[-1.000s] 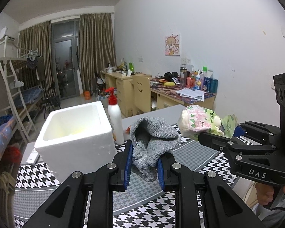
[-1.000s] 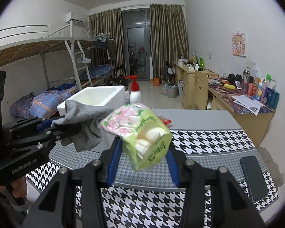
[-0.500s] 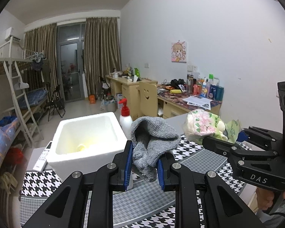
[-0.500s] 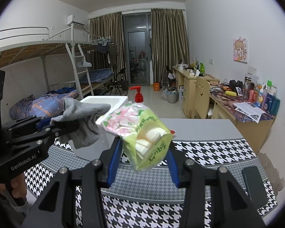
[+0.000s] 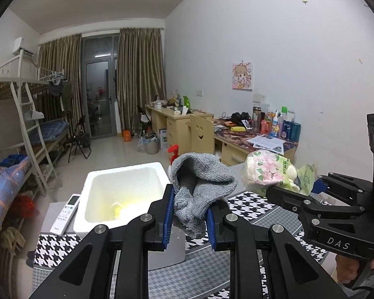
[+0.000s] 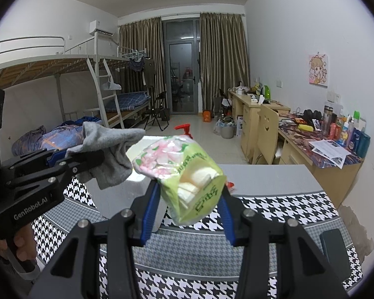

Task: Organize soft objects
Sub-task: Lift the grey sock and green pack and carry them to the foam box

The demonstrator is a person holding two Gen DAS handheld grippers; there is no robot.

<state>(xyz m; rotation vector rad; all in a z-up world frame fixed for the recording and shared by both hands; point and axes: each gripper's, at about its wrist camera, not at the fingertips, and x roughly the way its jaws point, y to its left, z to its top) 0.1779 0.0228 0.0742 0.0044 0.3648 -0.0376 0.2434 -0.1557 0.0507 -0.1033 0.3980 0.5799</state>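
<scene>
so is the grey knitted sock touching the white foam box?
Apart. In the left wrist view the grey knitted sock hangs clamped in the left gripper, lifted above the white foam box, with no contact.

Foam box (image 5: pixel 123 194) sits on the table (image 5: pixel 249 205) at eleven o'clock of the held sock (image 5: pixel 199 194); remote (image 5: pixel 65 214) just left of it, pump bottle (image 5: pixel 173 153) behind. Tissue pack (image 5: pixel 269 172) hangs at two o'clock; phone (image 6: pixel 335 251) lies far right.
</scene>
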